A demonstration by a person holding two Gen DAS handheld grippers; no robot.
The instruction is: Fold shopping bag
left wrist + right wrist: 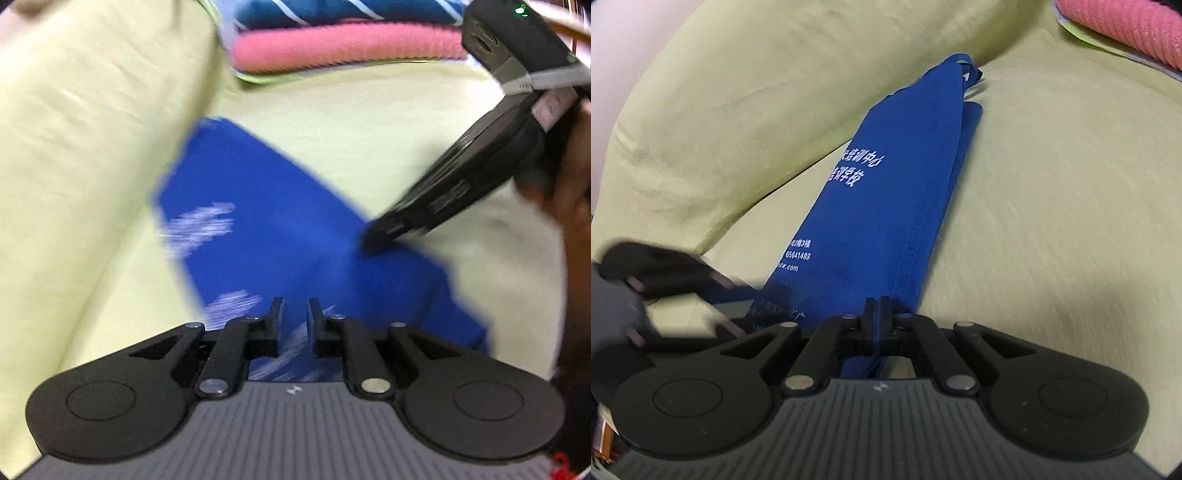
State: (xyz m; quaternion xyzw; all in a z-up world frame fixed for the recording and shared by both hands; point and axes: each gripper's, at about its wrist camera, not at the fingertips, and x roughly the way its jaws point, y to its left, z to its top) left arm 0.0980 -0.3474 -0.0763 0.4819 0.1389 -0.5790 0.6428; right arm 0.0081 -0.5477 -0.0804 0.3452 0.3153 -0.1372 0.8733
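A blue shopping bag [280, 221] with white print lies folded into a long narrow strip [886, 184] on a yellow-green sofa seat [1052, 221]. Its handles point to the far end. My right gripper [878, 304] is shut on the bag's near edge, and blue fabric runs between its pads. In the left wrist view, the right gripper [369, 242] comes in from the right, its tip on the bag. My left gripper [297, 310] stands over the bag's near left part. Its jaws are a little apart, with fabric showing in the gap but not pinched. The right wrist view shows the left gripper [726, 304] blurred.
A yellow-green back cushion [74, 147] rises along the bag's left side. Folded towels are stacked at the far end of the seat, a pink one [343, 48] under a blue striped one [332, 11]. A person's hand [569, 192] holds the right gripper.
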